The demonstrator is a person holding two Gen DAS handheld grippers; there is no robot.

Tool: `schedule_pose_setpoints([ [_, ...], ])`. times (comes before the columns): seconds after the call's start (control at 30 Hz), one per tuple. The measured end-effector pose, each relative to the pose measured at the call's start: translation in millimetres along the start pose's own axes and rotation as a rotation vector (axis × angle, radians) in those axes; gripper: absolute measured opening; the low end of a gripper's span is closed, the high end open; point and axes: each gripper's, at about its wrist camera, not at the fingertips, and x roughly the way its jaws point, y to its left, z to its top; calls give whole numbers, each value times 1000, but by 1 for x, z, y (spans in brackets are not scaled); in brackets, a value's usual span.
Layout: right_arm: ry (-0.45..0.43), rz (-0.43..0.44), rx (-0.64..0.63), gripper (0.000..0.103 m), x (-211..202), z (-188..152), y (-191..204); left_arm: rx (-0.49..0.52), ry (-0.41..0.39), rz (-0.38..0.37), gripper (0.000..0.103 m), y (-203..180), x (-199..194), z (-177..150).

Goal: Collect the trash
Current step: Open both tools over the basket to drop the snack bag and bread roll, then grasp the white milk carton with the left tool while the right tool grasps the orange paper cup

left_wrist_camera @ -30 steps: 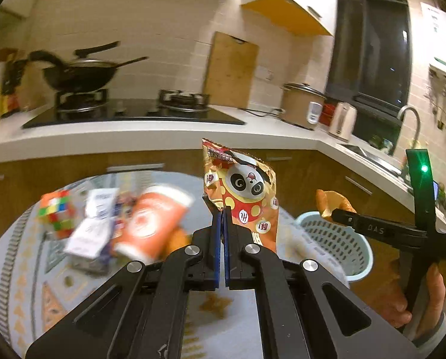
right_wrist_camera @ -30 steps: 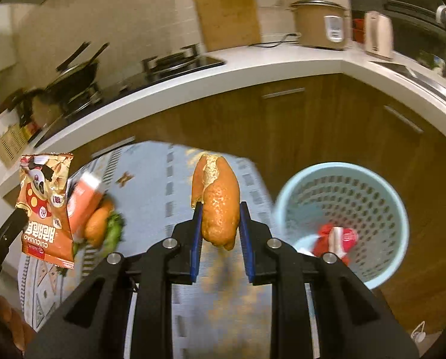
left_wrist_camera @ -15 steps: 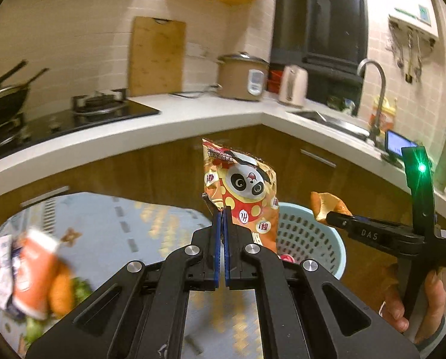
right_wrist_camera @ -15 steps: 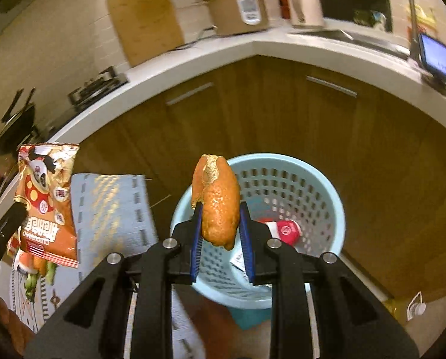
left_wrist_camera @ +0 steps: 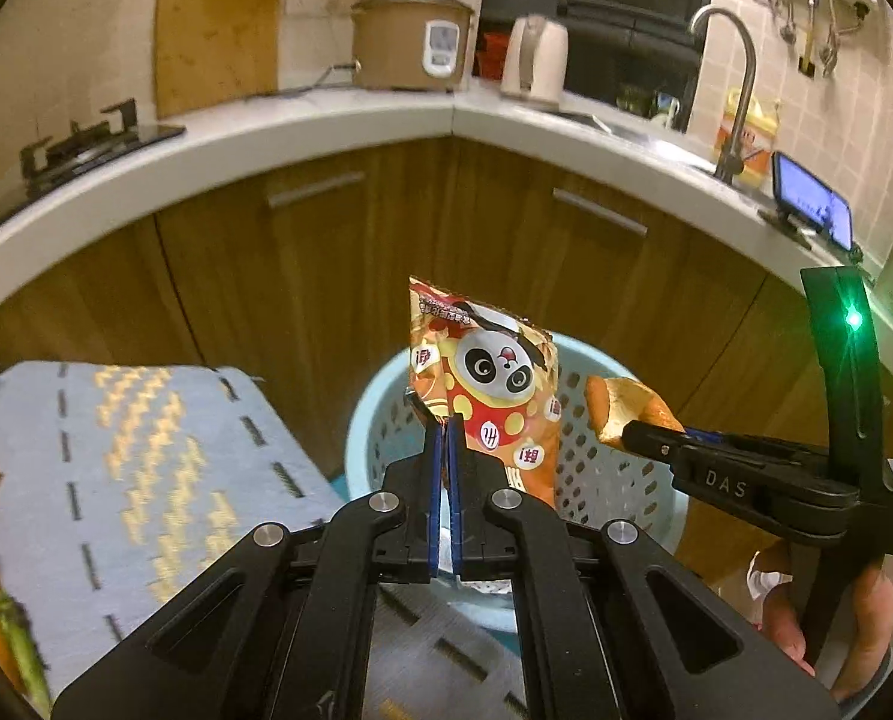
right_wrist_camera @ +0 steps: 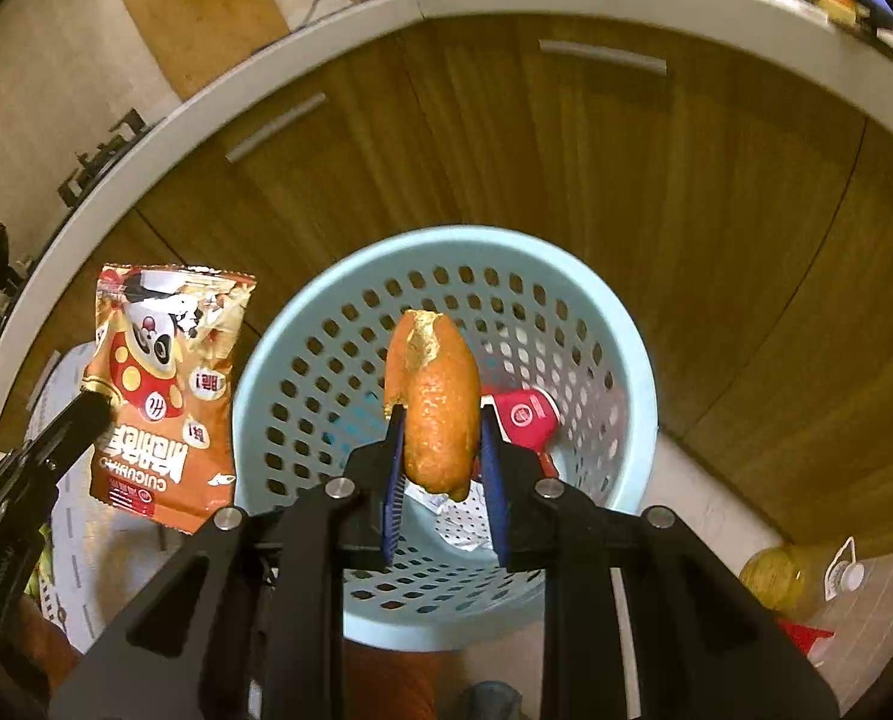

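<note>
Disposal step: right gripper (right_wrist_camera: 440, 456) held a bread roll (right_wrist_camera: 437, 402) above the perforated basket (right_wrist_camera: 620, 336); left gripper (left_wrist_camera: 444, 456) pinched a panda snack bag (left_wrist_camera: 494, 384). Releasing was judged next.

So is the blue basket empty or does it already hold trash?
Not empty. Through the basket opening, a red cup and crumpled white paper lie at the bottom.
</note>
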Motion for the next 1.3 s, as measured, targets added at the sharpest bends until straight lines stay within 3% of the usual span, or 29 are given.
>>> schedule_pose_setpoints([
  [0.27, 64, -1, 28, 24, 26, -6, -11, 33, 46, 1, 10, -10, 20, -3],
  [0.33, 70, 3, 22, 24, 27, -6, -9, 43, 68, 9, 38, -10, 24, -4],
  [0.4, 67, 1, 18, 26, 28, -4, -8, 50, 49, 37, 48, -12, 21, -5],
  [0.63, 51, 18, 14, 26, 16, -7, -2, 56, -15, 68, 53, -11, -9, -6],
  [0.8, 25, 32, 2, 46, 2, -6, 7, 71, -55, 76, 56, -12, -41, -11],
  [0.9, 0, 52, -34, 46, -10, -8, 22, 39, -84, 77, 56, -4, -67, -18],
  [1.1, -59, 124, -131, 46, -44, -16, 70, -30, -146, 124, 57, 25, -126, -35],
  [1.3, -98, 176, -261, 46, -67, -32, 135, -147, -215, 231, 58, 77, -190, -59],
])
